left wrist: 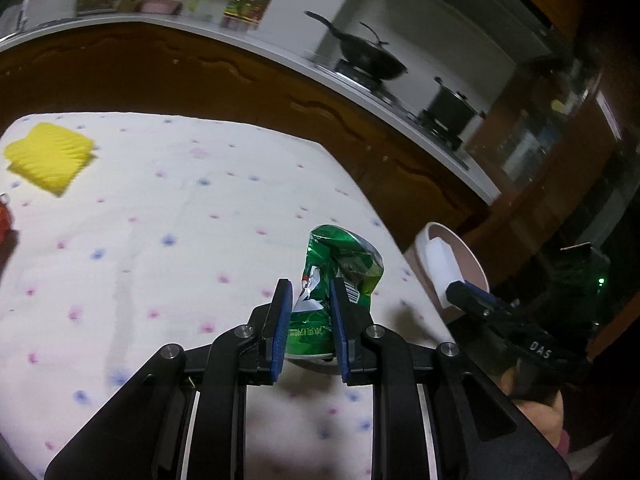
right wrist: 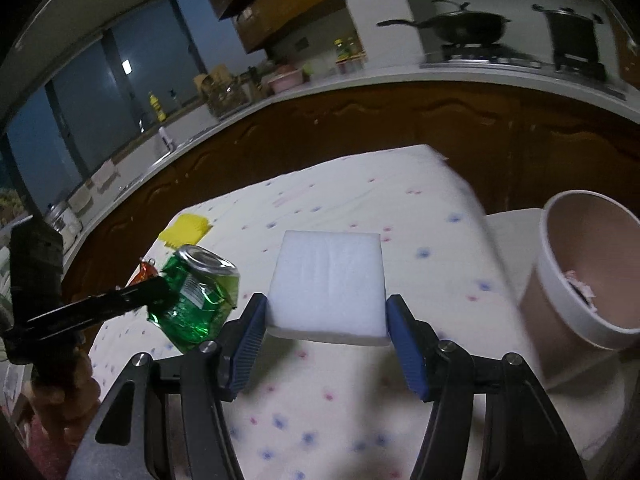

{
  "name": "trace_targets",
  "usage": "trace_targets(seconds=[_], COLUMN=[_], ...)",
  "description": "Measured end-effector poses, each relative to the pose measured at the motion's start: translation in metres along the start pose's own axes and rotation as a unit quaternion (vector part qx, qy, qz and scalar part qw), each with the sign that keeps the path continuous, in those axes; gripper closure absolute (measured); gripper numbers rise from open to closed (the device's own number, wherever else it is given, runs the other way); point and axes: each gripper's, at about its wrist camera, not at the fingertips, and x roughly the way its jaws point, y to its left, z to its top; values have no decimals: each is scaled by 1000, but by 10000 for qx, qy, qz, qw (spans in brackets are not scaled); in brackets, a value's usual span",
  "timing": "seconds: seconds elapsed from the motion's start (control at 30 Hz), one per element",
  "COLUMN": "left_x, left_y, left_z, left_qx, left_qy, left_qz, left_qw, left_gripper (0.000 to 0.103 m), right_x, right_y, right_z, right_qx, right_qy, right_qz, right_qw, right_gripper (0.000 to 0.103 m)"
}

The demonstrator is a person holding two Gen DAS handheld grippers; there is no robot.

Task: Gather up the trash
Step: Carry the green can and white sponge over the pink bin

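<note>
A: L gripper (left wrist: 310, 312) — fingers?

B: Narrow gap, blue pads (left wrist: 280, 320) clamped on both sides of a crushed green can (left wrist: 340, 264). Can sticks up past the fingertips, crumpled top end away from the cam, held off the table (left wrist: 180, 208). In the R wrist view the same can (right wrist: 196, 300) hangs at the tip of the L gripper (right wrist: 160, 292), above the table's left edge.

A: R gripper (right wrist: 326, 332)?

B: Roughly mid-wide, pads (right wrist: 250, 340) pressed on the left and right sides of a white foam block (right wrist: 326, 284). Block is lifted, flat face toward the cam. L wrist view shows that block (left wrist: 440, 272) right in front of the bin opening.

A: Bin?

B: Pinkish round bin w/ white rim (right wrist: 580, 280), beside the table's right edge, below tabletop level. Some small scraps inside, too blurry to ID.

A: Other stuff on the table?

B: Yellow sponge (left wrist: 50, 160) at the far left corner. Red-orange item (right wrist: 144, 272) near the left edge, partly hidden behind the can — prob a wrapper, can't tell. Cloth is white w/ pink + blue dots.

A: Bkgd?

B: Wok (left wrist: 372, 58) and pot (left wrist: 450, 108) on the stove, counter behind the table.
</note>
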Motion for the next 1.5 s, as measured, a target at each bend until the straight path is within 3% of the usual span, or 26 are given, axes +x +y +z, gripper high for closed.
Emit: trace_targets(seconds=[0.73, 1.5], left_x=[52, 119], left_y=[-104, -192], left_z=[14, 36], left_qx=[725, 1053], left_qy=[244, 439], left_qz=[-485, -945], left_qw=[9959, 9890], left_gripper=[85, 85], right_x=[-74, -105], right_y=[-78, -172], right_z=[2, 1], right_qx=[499, 1095], right_qy=[-568, -826], right_qz=[-491, -1168], right_qw=[9959, 9836], right_gripper=[41, 41])
